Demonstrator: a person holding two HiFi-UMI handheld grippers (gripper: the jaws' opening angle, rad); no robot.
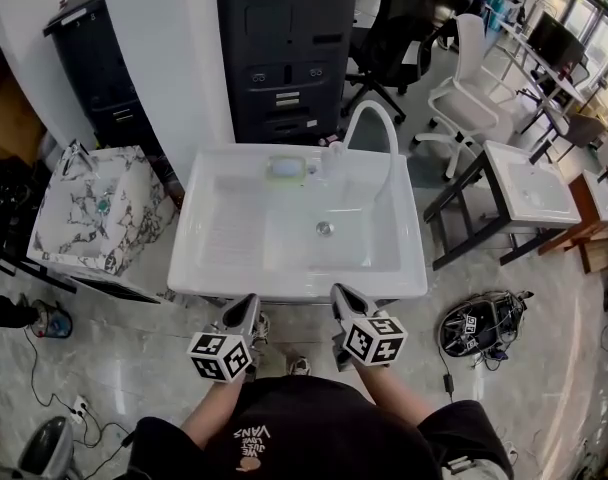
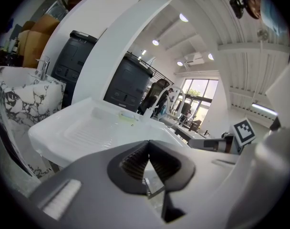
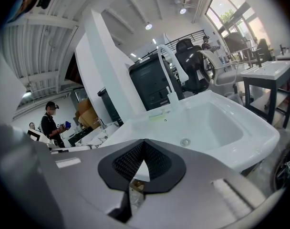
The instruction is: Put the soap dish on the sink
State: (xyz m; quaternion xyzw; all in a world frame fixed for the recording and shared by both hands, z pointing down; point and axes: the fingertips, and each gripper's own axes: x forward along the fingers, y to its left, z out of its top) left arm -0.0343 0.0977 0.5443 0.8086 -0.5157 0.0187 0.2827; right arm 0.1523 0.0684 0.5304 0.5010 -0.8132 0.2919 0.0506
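marbled basin unit (image 1: 92,206): far left, I see it standing on the floor just beside the white sink.
left gripper (image 1: 251,302): I hold it low in front of the sink's near edge, apart from it. In the left gripper view (image 2: 148,143) its ribbed pads meet tip to tip with nothing between them, so it is closed and empty.
drainboard (image 1: 227,234): this ribbed, shallow left half of the sink is bare.
soap dish (image 1: 285,169): pale green, it sits on the sink's back ledge, just left of the faucet's foot and well apart from both grippers. I find it again as a small greenish patch on that ledge in the left gripper view (image 2: 128,118) and in the right gripper view (image 3: 157,112).
sink (image 1: 294,286): white and rectangular, it lies straight ahead of me, with its front rim nearest my grippers.
drain (image 1: 324,228): a small metal ring in the floor of the basin, to the right of the drainboard.
right gripper (image 1: 340,292): it is level with the left one, near the sink's front rim without touching it. In its own view (image 3: 144,142) the pads are pressed together on nothing: closed, empty.
faucet (image 1: 377,126): a white arch rising from the back ledge and curving over the basin.
white chair (image 1: 466,96): it stands behind the sink, to the right.
second sink (image 1: 529,182): it rests on a dark frame, well to the right.
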